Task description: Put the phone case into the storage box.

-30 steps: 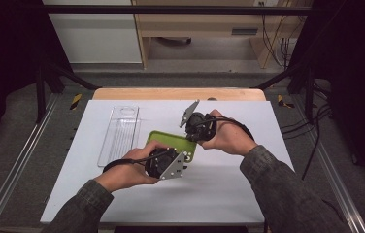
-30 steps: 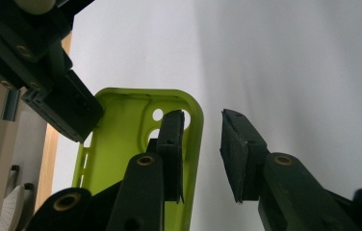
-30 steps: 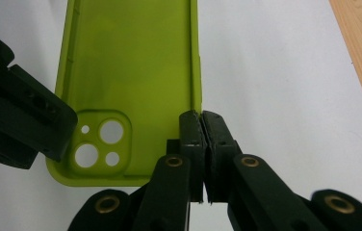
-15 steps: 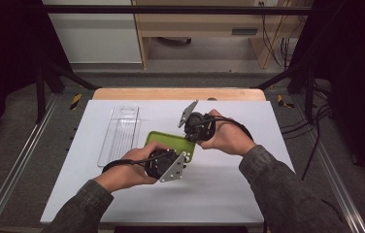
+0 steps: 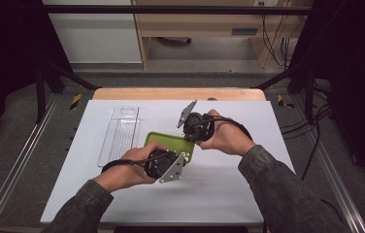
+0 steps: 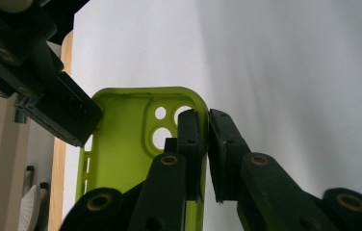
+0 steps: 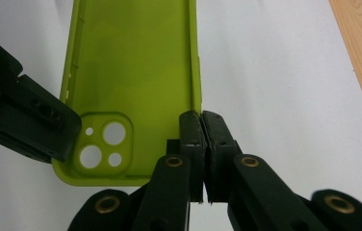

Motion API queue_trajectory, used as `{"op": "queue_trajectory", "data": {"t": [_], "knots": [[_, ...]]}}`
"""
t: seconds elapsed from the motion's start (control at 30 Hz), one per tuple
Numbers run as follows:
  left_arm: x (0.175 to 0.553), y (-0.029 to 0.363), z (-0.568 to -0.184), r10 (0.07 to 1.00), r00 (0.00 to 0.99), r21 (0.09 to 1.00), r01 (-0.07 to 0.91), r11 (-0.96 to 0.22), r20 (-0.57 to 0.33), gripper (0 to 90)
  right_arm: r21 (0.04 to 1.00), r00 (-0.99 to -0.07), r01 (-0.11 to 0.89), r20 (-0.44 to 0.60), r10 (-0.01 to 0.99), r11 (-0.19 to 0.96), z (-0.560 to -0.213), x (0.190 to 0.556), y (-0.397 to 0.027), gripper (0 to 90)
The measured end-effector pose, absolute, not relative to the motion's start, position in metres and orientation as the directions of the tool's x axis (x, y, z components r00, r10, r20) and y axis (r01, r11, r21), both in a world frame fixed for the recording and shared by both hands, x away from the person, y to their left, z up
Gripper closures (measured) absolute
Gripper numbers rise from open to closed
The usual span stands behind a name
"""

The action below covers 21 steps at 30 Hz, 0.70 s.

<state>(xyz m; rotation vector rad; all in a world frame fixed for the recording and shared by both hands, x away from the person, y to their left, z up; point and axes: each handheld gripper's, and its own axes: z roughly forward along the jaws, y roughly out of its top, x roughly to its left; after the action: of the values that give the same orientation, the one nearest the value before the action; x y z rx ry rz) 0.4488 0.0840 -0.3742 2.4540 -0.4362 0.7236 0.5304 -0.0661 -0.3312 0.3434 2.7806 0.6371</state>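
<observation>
Gripping a lime-green phone case (image 5: pixel 171 143) from two sides, low over the white counter (image 5: pixel 229 194), the case lying open side up near the counter's middle. Nearest, the left claw (image 6: pixel 207 159) pinching the case's side wall by the camera cut-outs, one jaw inside the wall and one outside, having just been closing onto that wall, with a thin gap between the pads above the rim. In the high view, the left claw (image 5: pixel 183 158) sitting at the case's near corner, the left hand (image 5: pixel 127 170) in much the same place as a second ago. Farther on, the right claw (image 7: pixel 201 144) pressed together on the case's other long wall, close to its camera end, jaws tight on the rim. In the high view, the right claw (image 5: pixel 186 132) meeting the case's far edge, the right hand (image 5: pixel 224 138) lying where it lay in the earlier frames. Case itself resting where it did before. Beyond and to the left, a clear plastic tray (image 5: pixel 120 133) lying flat on the counter, just beside the case, not moved.
</observation>
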Motion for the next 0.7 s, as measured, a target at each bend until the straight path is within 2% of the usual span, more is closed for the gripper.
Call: {"op": "queue_trajectory", "data": {"t": [0.13,0.17,0.7], "knots": [[0.4485,0.0838,-0.3729,-0.164,0.797,0.377,-0.443,-0.814,0.582,85.2,0.455,-0.936,0.165,-0.209,0.285,0.875,-0.3300,0.5299,-0.0648,88.1],[0.4477,0.0832,-0.3752,-0.145,0.806,0.403,-0.432,-0.807,0.573,85.4,0.455,-0.936,0.164,-0.209,0.285,0.875,-0.3298,0.5299,-0.0645,88.1],[0.4476,0.0840,-0.3759,-0.148,0.803,0.386,-0.429,-0.817,0.578,86.5,0.490,-0.940,0.162,-0.189,0.285,0.857,-0.3284,0.5313,-0.0641,85.6]]}}
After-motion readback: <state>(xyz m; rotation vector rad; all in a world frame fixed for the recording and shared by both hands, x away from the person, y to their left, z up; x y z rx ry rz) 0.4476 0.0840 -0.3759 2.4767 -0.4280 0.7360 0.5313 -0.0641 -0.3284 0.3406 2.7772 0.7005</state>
